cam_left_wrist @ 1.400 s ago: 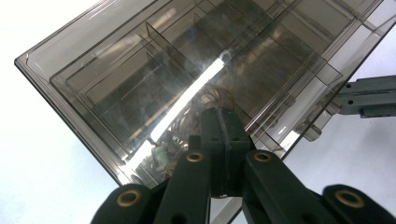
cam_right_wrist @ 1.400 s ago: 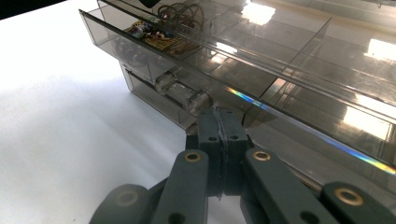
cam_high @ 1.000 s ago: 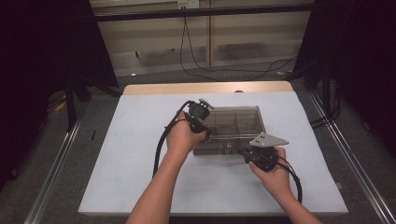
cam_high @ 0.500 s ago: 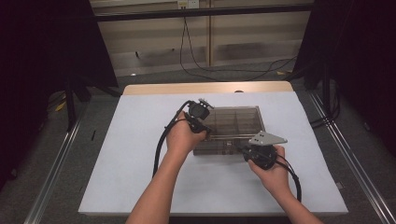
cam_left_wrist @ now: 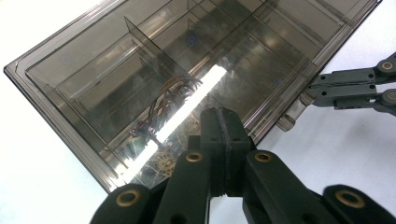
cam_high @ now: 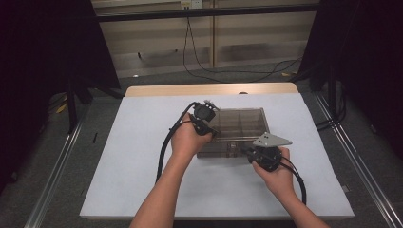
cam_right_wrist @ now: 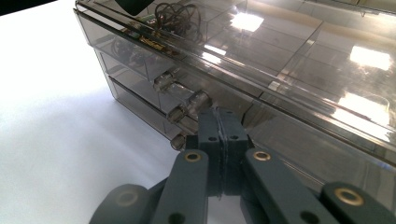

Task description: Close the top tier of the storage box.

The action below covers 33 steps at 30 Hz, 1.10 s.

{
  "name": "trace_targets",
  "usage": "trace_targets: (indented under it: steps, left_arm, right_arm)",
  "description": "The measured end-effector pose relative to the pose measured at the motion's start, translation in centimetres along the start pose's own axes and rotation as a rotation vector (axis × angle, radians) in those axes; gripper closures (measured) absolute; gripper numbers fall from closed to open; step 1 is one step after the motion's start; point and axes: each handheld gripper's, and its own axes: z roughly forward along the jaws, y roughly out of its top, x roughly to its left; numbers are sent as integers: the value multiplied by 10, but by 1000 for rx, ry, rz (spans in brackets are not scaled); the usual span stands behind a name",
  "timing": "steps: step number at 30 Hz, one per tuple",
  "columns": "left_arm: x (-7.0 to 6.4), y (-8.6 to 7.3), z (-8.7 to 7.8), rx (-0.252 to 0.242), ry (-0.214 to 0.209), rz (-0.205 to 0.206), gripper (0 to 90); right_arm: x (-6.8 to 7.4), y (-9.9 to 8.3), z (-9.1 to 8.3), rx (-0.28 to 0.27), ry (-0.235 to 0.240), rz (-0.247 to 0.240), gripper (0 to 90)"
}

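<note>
My right gripper (cam_right_wrist: pixel 219 116), jaws pressed together on nothing, sits just before the knobs (cam_right_wrist: pixel 184 100) on the drawer box (cam_high: pixel 237 128) mid-table; left gripper (cam_left_wrist: pixel 222 126), likewise closed, rests on top

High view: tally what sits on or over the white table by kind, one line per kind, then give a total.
Smoky clear drawer box: 1
Grippers, left gripper and right gripper: 2
Hands holding them: 2
Total: 5
</note>
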Motion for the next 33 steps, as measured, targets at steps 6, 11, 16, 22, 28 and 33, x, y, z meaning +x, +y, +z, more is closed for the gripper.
trace_targets:
  steps: [6,11,16,22,28,33]
  left_arm:
    - [1,0,0,4,0,1,894]
    - [0,0,0,2,1,1,894]
    - [1,0,0,4,0,1,893]
    - [1,0,0,3,0,0,891]
    - [1,0,0,1,1,-5,884]
    - [1,-1,-1,-3,0,-1,879]
  right_arm:
    - [0,0,1,-3,-2,-1,900]
    - [-1,0,1,-5,-3,-2,900]
    - [-1,0,2,-6,-2,6,899]
    - [-2,0,3,-6,-6,0,900]
    - [-3,0,4,-7,-4,2,899]
    - [-3,1,5,-8,-7,1,899]
